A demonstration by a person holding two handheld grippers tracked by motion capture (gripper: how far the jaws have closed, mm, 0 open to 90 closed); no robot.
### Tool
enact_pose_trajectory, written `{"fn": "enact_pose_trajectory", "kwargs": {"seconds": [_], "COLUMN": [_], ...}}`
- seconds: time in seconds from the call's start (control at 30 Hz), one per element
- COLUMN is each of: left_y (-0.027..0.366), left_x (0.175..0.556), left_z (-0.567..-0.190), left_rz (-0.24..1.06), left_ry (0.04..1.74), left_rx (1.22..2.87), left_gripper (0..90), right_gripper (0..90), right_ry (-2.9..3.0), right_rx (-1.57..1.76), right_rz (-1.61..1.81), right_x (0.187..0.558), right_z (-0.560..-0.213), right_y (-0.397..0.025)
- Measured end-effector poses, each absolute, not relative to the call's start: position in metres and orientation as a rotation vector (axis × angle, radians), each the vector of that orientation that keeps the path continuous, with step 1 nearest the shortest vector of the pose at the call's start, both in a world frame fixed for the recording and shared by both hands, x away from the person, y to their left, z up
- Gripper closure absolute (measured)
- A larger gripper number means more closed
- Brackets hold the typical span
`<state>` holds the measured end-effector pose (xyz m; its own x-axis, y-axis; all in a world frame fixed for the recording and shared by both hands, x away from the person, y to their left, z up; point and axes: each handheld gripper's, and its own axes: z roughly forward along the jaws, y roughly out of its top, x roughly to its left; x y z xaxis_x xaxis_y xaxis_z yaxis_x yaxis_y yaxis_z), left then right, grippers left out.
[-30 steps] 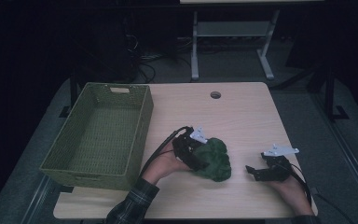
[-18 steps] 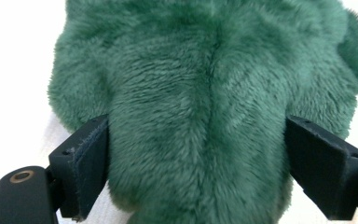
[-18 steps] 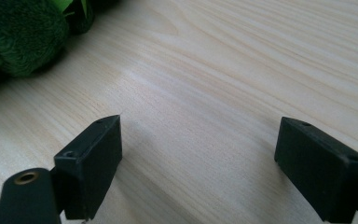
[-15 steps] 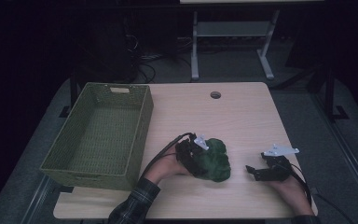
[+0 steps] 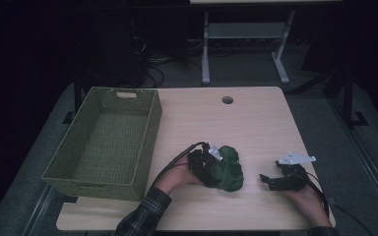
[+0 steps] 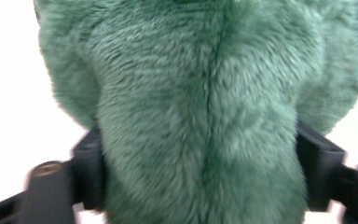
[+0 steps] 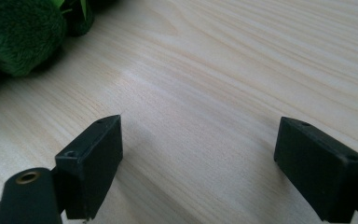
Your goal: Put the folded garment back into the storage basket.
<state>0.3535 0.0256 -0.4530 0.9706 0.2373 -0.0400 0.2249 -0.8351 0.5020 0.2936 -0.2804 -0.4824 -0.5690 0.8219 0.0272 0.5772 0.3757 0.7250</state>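
Green plush toy (image 5: 225, 170) gripped by left tongs (image 5: 207, 162), jaws pressed into fur on both sides; toy resting on worktop (image 5: 256, 118). Right tongs (image 5: 270, 181) spread apart, idle nearby. Basket (image 5: 109, 140) unfilled; lift and transfer judged outstanding.

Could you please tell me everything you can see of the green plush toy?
The plush toy is dark green, soft and furry, with a seam down its middle. It lies in a rounded heap on the wooden table, right of the basket. The left gripper has a jaw against each of its sides.
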Motion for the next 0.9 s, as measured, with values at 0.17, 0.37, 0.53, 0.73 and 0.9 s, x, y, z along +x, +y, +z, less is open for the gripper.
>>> {"fn": "enact_pose_trajectory", "kwargs": {"seconds": [0.17,0.37,0.53,0.73,0.9], "left_y": [0.027,0.028,0.03,0.032,0.035], "left_x": [0.353,0.353,0.355,0.354,0.353], "left_z": [-0.449,-0.449,-0.448,-0.434,-0.414], "left_rz": [-0.003,-0.032,-0.052,-0.06,-0.018], "left_ry": [0.339,0.362,0.389,0.424,0.441], "left_rx": [2.593,2.58,2.56,2.518,2.504], "left_gripper": [51.1,66.0,65.9,65.5,65.0], "right_gripper": [15.3,15.3,15.0,14.9,14.9], "right_ry": [2.3,2.298,2.298,2.297,2.297], "right_rx": [1.225,1.228,1.226,1.227,1.228], "right_rz": [1.008,1.008,1.008,1.006,1.006], "right_x": [0.294,0.294,0.294,0.294,0.294], "right_z": [-0.482,-0.482,-0.482,-0.482,-0.482], "right_y": [-0.28,-0.28,-0.28,-0.28,-0.28]}}
